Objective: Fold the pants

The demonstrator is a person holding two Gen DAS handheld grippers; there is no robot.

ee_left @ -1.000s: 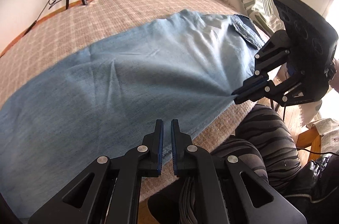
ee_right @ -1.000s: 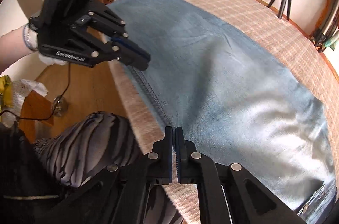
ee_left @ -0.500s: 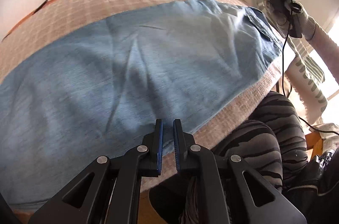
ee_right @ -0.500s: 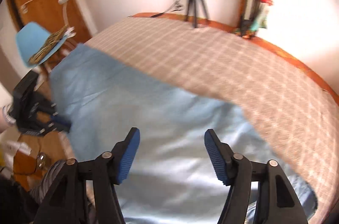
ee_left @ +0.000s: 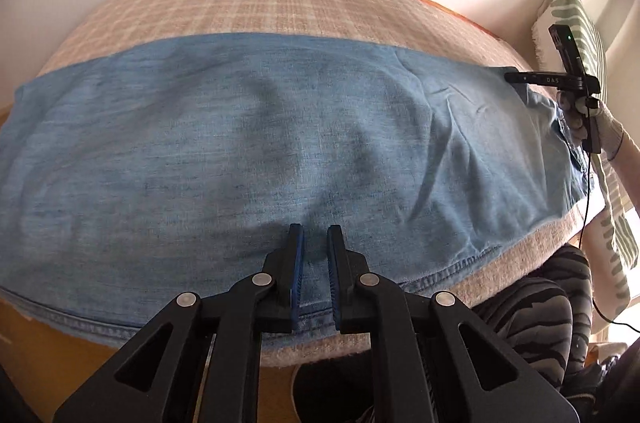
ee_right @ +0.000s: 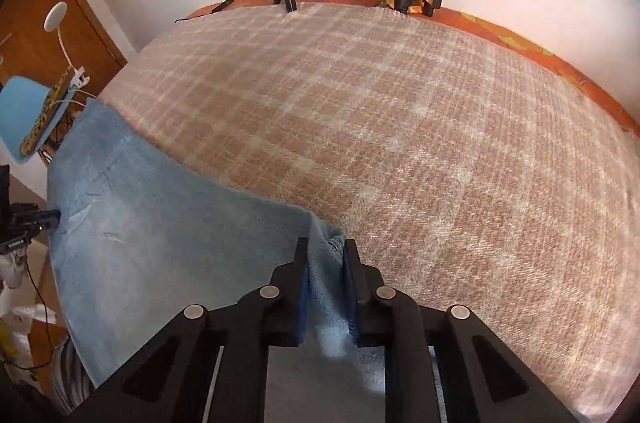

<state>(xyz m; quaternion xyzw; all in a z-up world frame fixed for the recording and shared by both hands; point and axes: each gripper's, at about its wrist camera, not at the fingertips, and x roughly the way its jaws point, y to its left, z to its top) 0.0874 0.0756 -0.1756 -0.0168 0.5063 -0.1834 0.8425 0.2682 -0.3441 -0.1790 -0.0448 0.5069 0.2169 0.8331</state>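
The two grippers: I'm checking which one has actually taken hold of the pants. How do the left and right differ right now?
The right gripper has denim bunched between its fingers at the far corner of the pants; the left gripper has only a narrow empty gap and hangs over the near hem. The right gripper's fingers stand wider apart than the left's. Both are black with blue pads, over the plaid bed cover.

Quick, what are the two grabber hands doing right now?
Left gripper: slightly open over the pants, holding nothing.
Right gripper: closed on the pants' far corner.
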